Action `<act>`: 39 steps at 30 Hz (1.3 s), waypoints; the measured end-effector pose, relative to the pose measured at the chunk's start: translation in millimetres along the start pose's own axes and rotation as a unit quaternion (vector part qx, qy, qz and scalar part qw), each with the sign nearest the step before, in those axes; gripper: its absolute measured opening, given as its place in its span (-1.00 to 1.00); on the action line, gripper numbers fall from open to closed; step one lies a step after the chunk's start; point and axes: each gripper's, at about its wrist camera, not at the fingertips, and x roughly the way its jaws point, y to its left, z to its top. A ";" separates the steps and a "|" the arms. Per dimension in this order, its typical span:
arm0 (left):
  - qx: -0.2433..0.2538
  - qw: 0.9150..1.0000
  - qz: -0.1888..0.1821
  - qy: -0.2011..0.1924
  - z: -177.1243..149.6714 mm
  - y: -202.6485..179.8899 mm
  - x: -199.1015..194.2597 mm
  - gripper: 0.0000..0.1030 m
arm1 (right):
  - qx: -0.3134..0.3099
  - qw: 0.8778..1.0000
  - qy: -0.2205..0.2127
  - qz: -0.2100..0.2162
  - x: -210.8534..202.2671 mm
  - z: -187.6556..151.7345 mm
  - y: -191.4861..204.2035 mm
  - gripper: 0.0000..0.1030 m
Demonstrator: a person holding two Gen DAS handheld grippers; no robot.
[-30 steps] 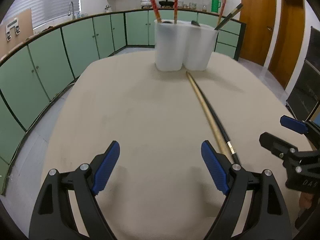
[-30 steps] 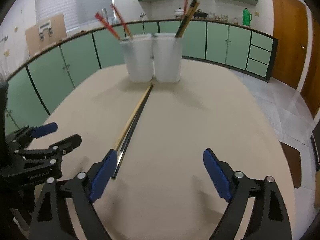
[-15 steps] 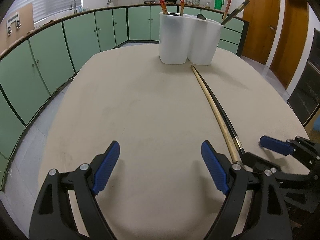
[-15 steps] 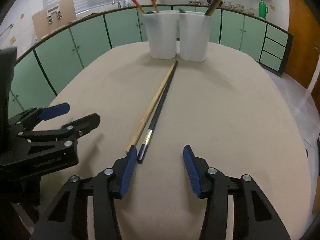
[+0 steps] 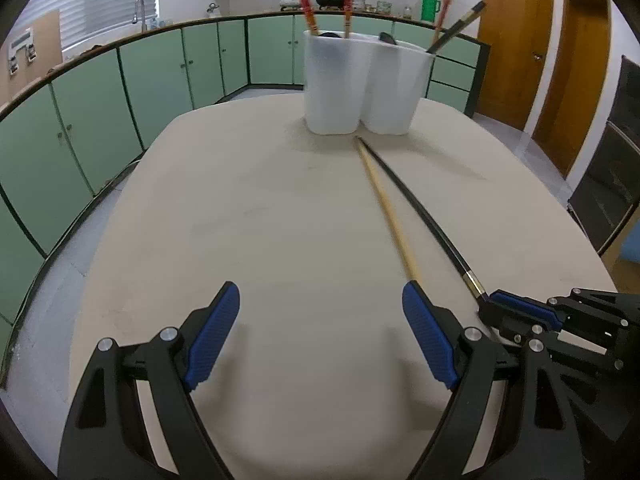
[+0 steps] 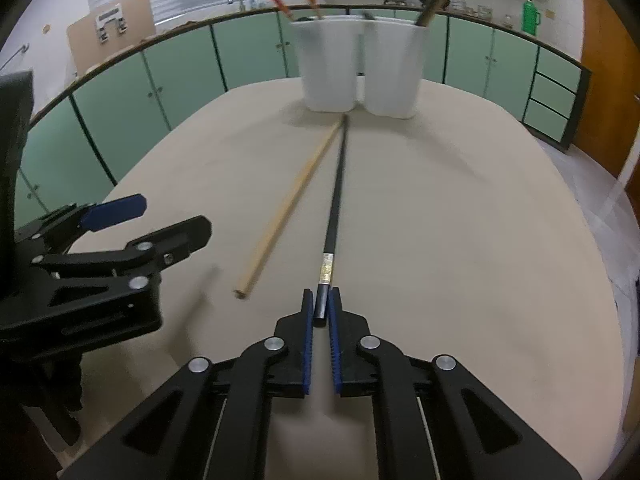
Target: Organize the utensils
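Note:
A black chopstick and a light wooden chopstick lie on the beige table, their far tips by a white two-cup utensil holder. My right gripper is shut on the black chopstick's near end. In the left wrist view, my left gripper is open and empty just left of the wooden chopstick. The black chopstick runs into the right gripper. The holder holds red and dark chopsticks.
The table's rounded edges fall off to a tiled floor on both sides. Green cabinets ring the room. A dark chair stands at the table's right. My left gripper shows at the left of the right wrist view.
My right gripper moved forward to the black chopstick's end and closed on it. The left gripper stayed open and shifted slightly closer to the holder.

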 end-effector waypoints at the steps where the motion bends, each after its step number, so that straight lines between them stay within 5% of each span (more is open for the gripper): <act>1: 0.001 1.000 -0.003 -0.001 0.1 -2.4 -0.7 0.57 | 0.007 1.000 -0.002 -0.005 -1.6 -0.6 -5.5 -0.87; 10: 0.013 0.999 -0.025 0.018 -5.5 -30.9 5.0 0.50 | 0.036 0.999 -0.012 -0.039 -12.3 -6.3 -36.9 -0.88; 21: 0.017 0.999 -0.015 0.045 -8.3 -44.2 19.6 -0.02 | 0.036 0.999 -0.009 -0.017 -8.0 -4.2 -46.6 -0.86; 25: 0.020 0.999 -0.013 0.045 -8.6 -48.6 19.6 -0.03 | 0.033 0.999 -0.011 -0.004 -10.3 -6.1 -46.2 -0.59; 39: 0.015 0.999 -0.013 0.045 -9.4 -50.6 19.4 -0.08 | 0.038 0.999 -0.008 0.010 -12.4 -9.7 -48.8 -0.59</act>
